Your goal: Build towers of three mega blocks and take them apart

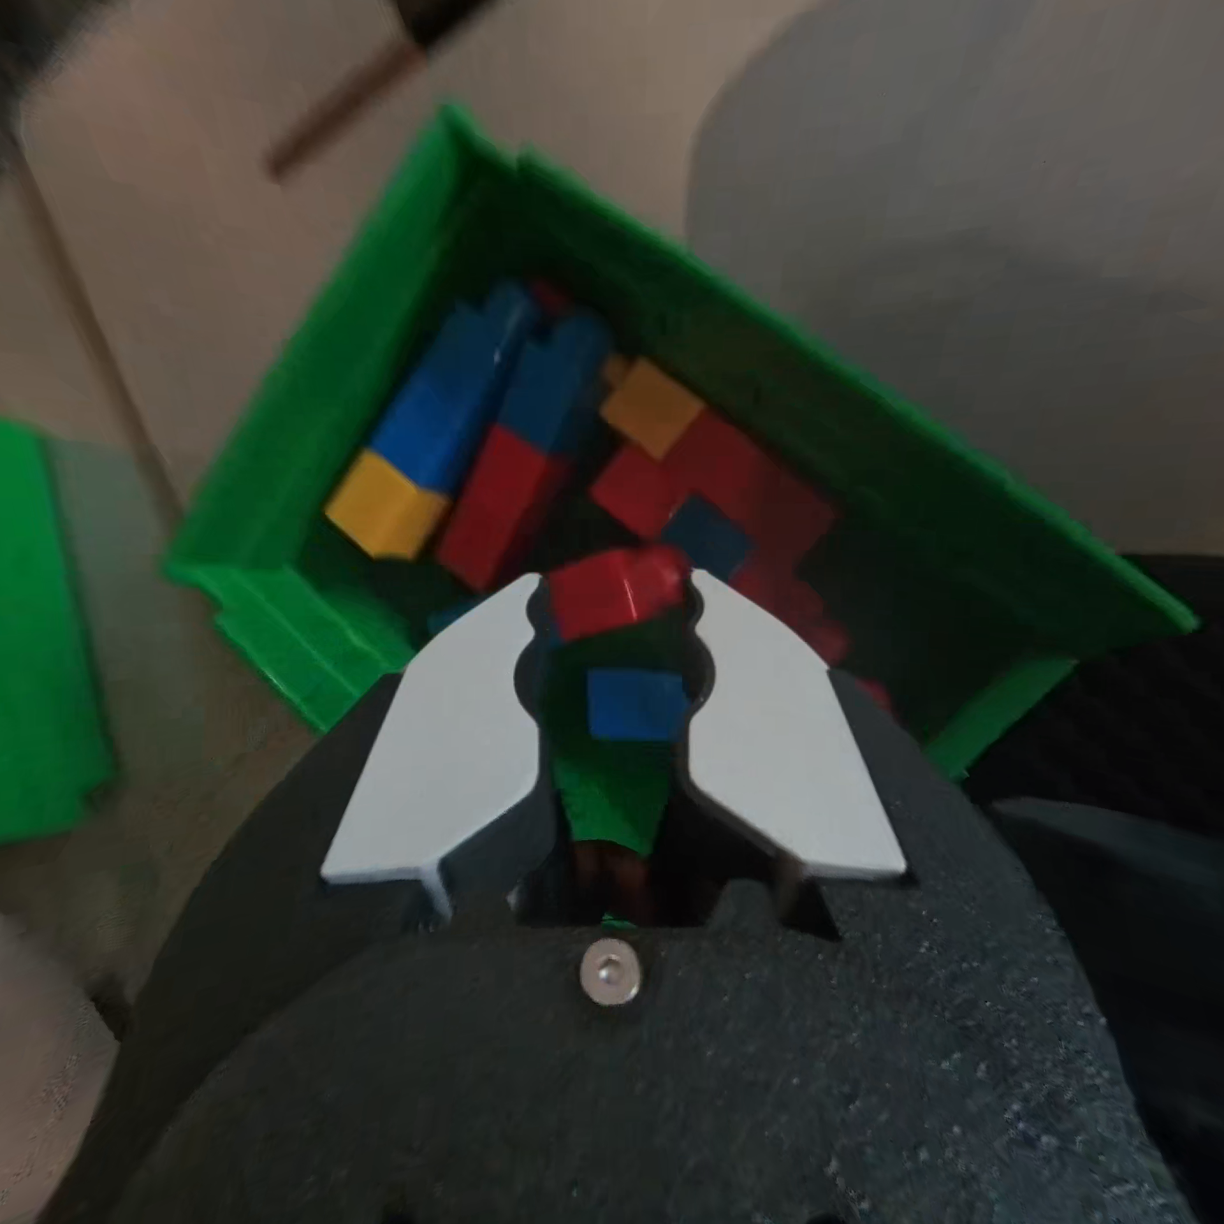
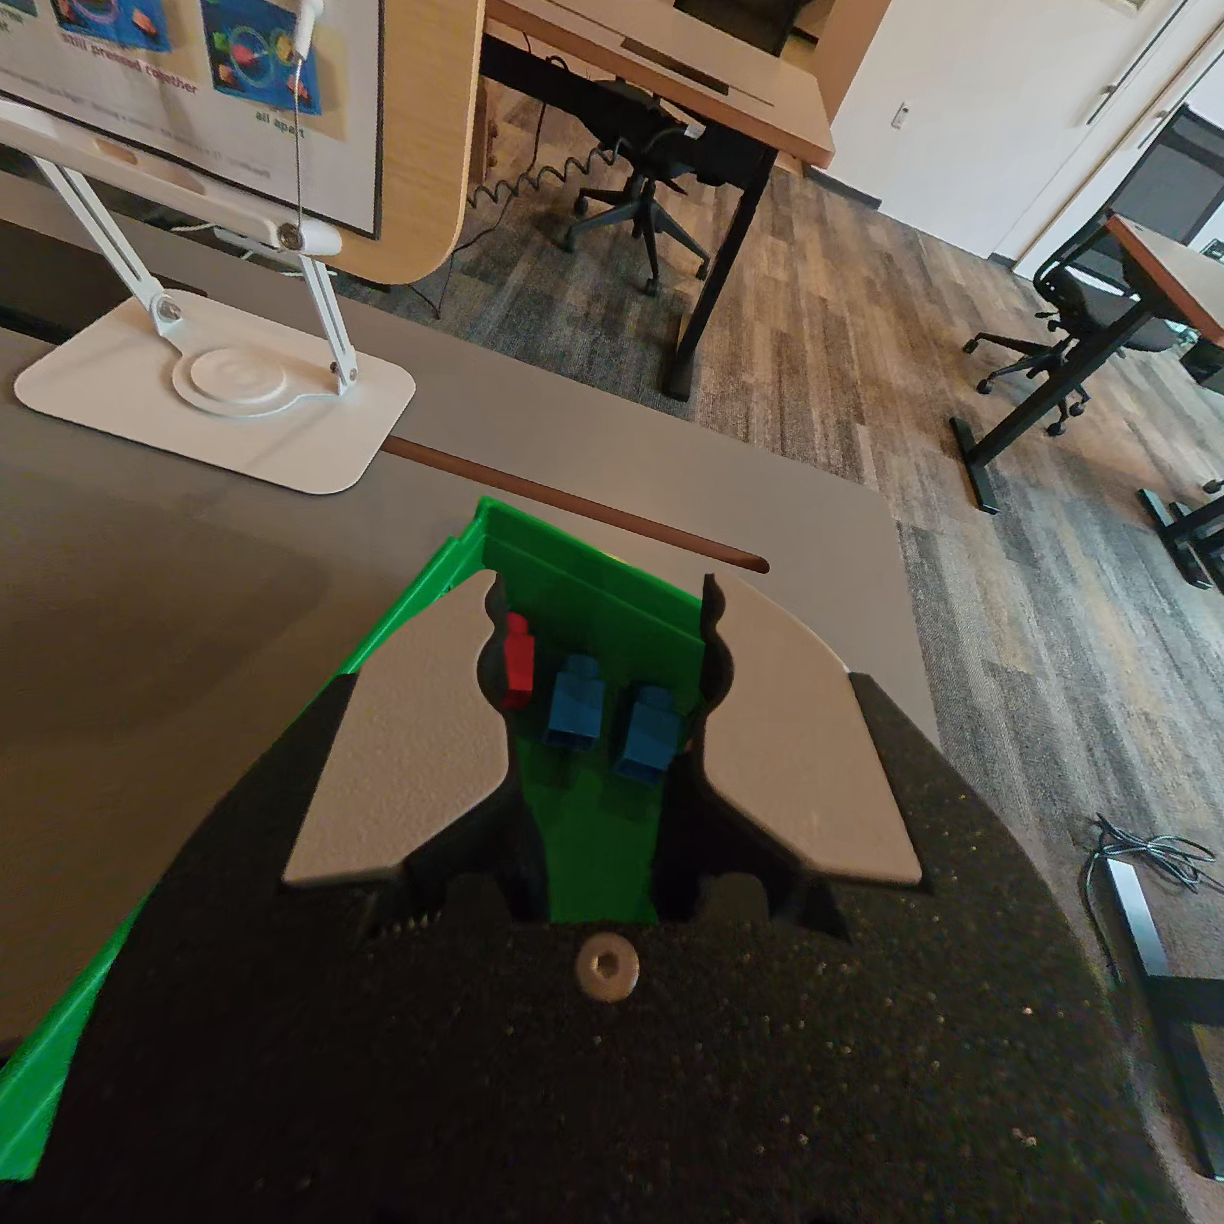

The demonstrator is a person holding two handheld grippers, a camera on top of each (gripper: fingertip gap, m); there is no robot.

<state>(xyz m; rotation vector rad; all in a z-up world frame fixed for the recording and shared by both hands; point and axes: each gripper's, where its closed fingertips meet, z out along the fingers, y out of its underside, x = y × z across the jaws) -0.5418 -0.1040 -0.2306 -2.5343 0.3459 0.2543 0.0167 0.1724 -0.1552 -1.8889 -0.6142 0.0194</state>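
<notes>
In the left wrist view my left gripper [image 1: 617, 586] is shut on a red block [image 1: 612, 596] and holds it over a green bin [image 1: 371, 371]. That bin holds several red, blue and yellow blocks, some joined into short towers [image 1: 424, 437]. A loose blue block [image 1: 636, 703] shows between my fingers below the red one. This view is blurred. In the right wrist view my right gripper [image 2: 599, 586] is open and empty over a second green bin [image 2: 596, 596]. A red block [image 2: 518, 659] and two blue blocks [image 2: 575, 709] [image 2: 648, 738] lie in it.
Part of another green bin [image 1: 40, 629] shows at the left edge of the left wrist view. A white lamp stand [image 2: 212, 391] sits on the brown table [image 2: 165, 596] at the far left. The table's edge lies just right of the bin, with floor, desks and chairs [image 2: 636, 199] beyond. Across from one pair of fingers to the other is roughly 65 centimeters.
</notes>
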